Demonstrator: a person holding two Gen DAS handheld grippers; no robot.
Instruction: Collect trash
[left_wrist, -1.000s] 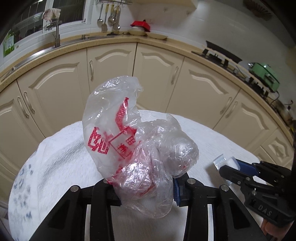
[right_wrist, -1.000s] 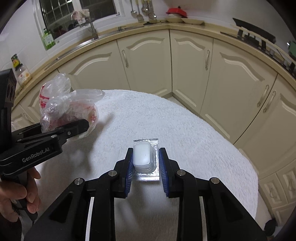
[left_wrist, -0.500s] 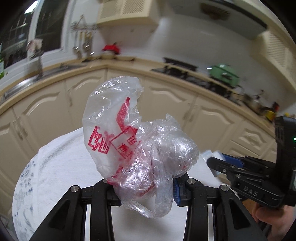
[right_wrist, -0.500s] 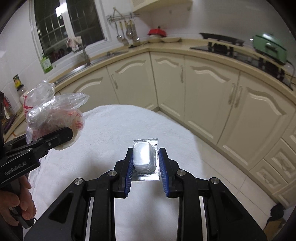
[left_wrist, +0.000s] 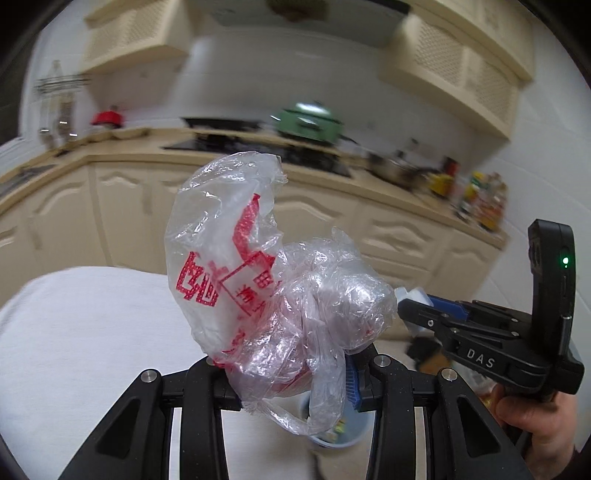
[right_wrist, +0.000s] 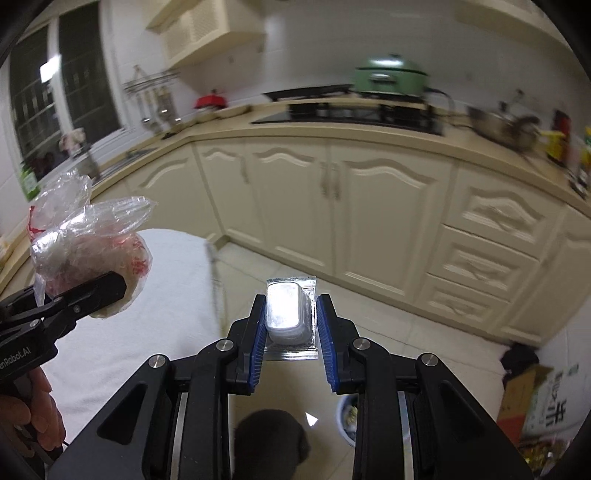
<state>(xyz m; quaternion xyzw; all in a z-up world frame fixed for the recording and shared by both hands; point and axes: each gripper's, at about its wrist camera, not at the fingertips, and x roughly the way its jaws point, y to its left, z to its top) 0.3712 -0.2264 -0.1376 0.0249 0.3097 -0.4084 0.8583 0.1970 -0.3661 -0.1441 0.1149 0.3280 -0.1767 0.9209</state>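
The left hand-held gripper (left_wrist: 288, 373) clenches a crumpled bag (left_wrist: 273, 280) above the edge of a white-clothed worktop (left_wrist: 85, 339). The right hand-held gripper (right_wrist: 291, 325) grips a foil blister pack (right_wrist: 288, 314) over the tiled floor (right_wrist: 424, 339). Below sits a bin (left_wrist: 332, 439). Cream cabinets (right_wrist: 369, 206) and a green pot (right_wrist: 388, 79) line the blurred kitchen.

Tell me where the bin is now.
Low in both wrist views: the bin sits on the floor just beneath the bag in the left gripper, past the table edge.

Clear bag (left_wrist: 258, 280), red print.
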